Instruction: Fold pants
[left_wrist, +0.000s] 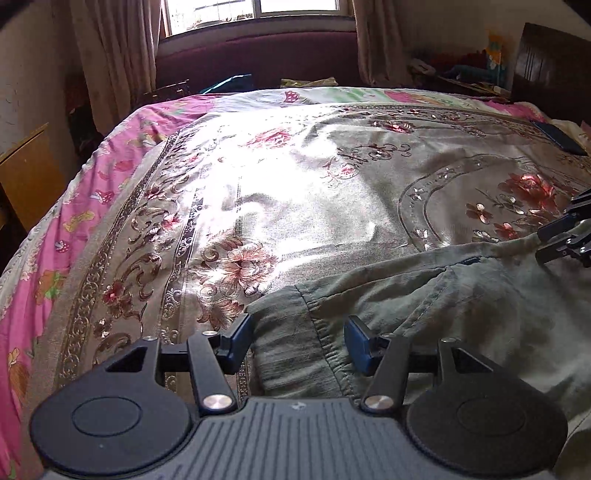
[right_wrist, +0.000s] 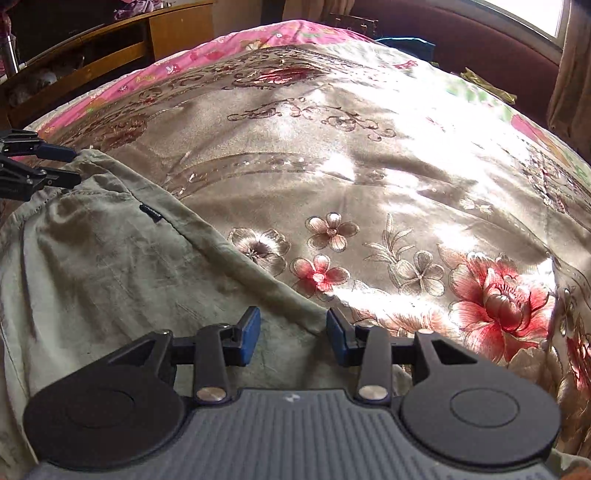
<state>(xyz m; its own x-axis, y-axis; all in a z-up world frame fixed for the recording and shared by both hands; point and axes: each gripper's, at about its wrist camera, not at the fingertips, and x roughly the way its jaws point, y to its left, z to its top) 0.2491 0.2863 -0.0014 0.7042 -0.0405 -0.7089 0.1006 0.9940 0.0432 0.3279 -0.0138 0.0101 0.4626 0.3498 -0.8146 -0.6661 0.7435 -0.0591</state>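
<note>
Olive-green pants (left_wrist: 424, 306) lie flat on the bed, with the elastic waistband toward my left gripper (left_wrist: 299, 332). That gripper is open, its blue pads (left_wrist: 240, 332) on either side of the waistband without pressing it. In the right wrist view the pants (right_wrist: 110, 266) fill the lower left. My right gripper (right_wrist: 293, 326) is open over their hem edge, and fabric shows in the gap between the pads. Each gripper shows in the other's view: the right gripper (left_wrist: 546, 242) at the pants' far corner, the left gripper (right_wrist: 72, 166) at the other corner.
A shiny floral bedspread (left_wrist: 295, 192) covers the bed over a pink sheet (left_wrist: 122, 155). A dark phone (left_wrist: 557, 136) lies at the far right. A wooden cabinet (left_wrist: 26, 177) stands left of the bed, a maroon bench (left_wrist: 258, 55) under the window, a wooden desk (right_wrist: 147, 33) behind.
</note>
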